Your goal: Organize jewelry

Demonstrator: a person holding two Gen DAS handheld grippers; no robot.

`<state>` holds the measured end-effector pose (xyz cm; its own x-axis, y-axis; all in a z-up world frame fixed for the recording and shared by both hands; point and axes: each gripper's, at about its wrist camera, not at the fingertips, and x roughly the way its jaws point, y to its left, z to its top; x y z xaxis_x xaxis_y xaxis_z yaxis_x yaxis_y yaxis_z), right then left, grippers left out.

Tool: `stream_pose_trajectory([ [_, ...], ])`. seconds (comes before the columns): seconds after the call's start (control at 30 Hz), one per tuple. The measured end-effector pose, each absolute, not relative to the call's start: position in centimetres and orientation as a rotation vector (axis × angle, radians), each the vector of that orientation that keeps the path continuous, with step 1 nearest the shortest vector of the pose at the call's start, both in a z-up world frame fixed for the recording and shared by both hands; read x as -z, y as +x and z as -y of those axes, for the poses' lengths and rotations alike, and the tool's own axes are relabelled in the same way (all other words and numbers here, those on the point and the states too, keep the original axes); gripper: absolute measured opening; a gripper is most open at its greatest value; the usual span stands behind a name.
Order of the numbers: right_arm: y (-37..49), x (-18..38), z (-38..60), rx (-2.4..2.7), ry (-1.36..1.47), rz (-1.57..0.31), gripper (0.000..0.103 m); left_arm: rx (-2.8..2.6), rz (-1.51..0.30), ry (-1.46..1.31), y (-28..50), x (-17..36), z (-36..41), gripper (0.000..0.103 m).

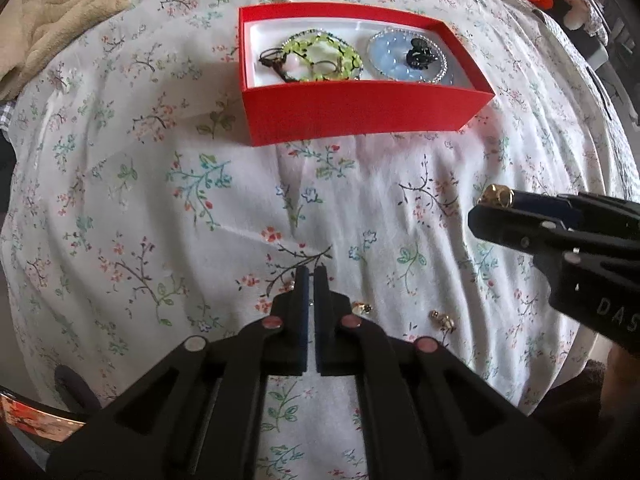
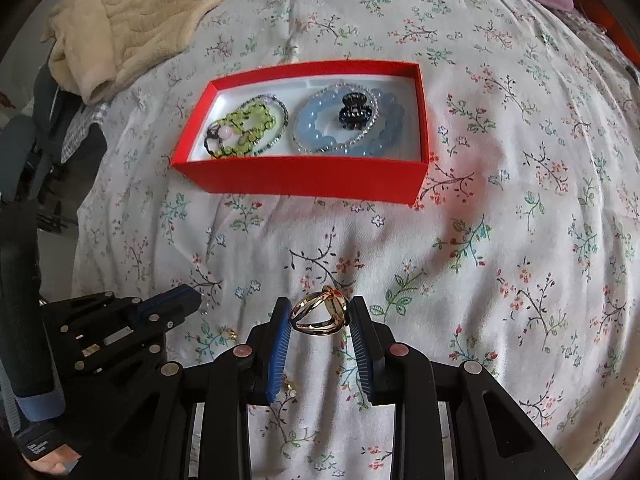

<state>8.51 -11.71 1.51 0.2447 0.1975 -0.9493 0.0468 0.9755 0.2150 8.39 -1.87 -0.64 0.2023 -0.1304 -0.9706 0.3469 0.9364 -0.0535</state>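
A glossy gold metal ring (image 2: 320, 314), matt red card box (image 2: 304, 178), soft printed cotton sheet (image 2: 500, 240), fleecy beige blanket (image 2: 132, 16).

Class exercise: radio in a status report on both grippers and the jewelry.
Right gripper shut on crossed gold ring. Left gripper shut, hold unclear. Small gold earrings still on floral bedsheet. Path to red jewelry box clear.
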Motion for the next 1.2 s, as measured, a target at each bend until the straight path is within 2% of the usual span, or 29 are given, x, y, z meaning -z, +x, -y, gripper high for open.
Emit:
stream_pose_trajectory([
  [0.03,8.5,-1.6,11.7,-0.107,0.216,-1.322,0.030,0.336,-1.329,0.213,8.3,0.7,1.9,0.003],
  [0.1,8.5,-1.6,11.5,-0.110,0.210,-1.323,0.030,0.328,-1.340,0.231,8.4,1.1,1.7,0.011],
  [0.17,8.5,-1.5,11.4,-0.112,0.204,-1.327,0.030,0.316,-1.355,0.242,8.5,1.7,1.6,0.032],
  [0.23,8.7,-1.3,11.3,-0.111,0.198,-1.332,0.030,0.299,-1.363,0.240,8.6,2.2,1.6,0.036],
  [0.4,8.9,-0.8,10.7,-0.108,0.193,-1.341,0.030,0.295,-1.375,0.223,8.7,3.2,1.2,0.036],
  [0.47,8.9,-0.6,10.5,-0.108,0.189,-1.345,0.030,0.291,-1.370,0.224,8.7,3.4,1.1,0.033],
  [0.5,8.9,-0.6,10.4,-0.108,0.186,-1.347,0.030,0.290,-1.368,0.226,9.0,3.6,1.1,0.028],
  [0.53,8.9,-0.5,10.4,-0.108,0.186,-1.348,0.030,0.291,-1.368,0.226,9.0,3.5,1.0,0.019],
  [0.57,8.9,-0.5,10.3,-0.106,0.186,-1.348,0.030,0.291,-1.369,0.224,9.0,3.5,1.0,0.017],
  [0.8,8.8,-0.6,10.7,-0.104,0.193,-1.342,0.030,0.284,-1.362,0.228,8.1,4.0,2.6,0.014],
  [0.87,8.7,-0.6,10.9,-0.104,0.194,-1.340,0.030,0.295,-1.364,0.219,8.0,3.7,2.8,0.006],
  [1.2,8.5,-1.4,11.6,-0.106,0.210,-1.324,0.030,0.304,-1.328,0.180,8.4,1.7,2.3,0.001],
])
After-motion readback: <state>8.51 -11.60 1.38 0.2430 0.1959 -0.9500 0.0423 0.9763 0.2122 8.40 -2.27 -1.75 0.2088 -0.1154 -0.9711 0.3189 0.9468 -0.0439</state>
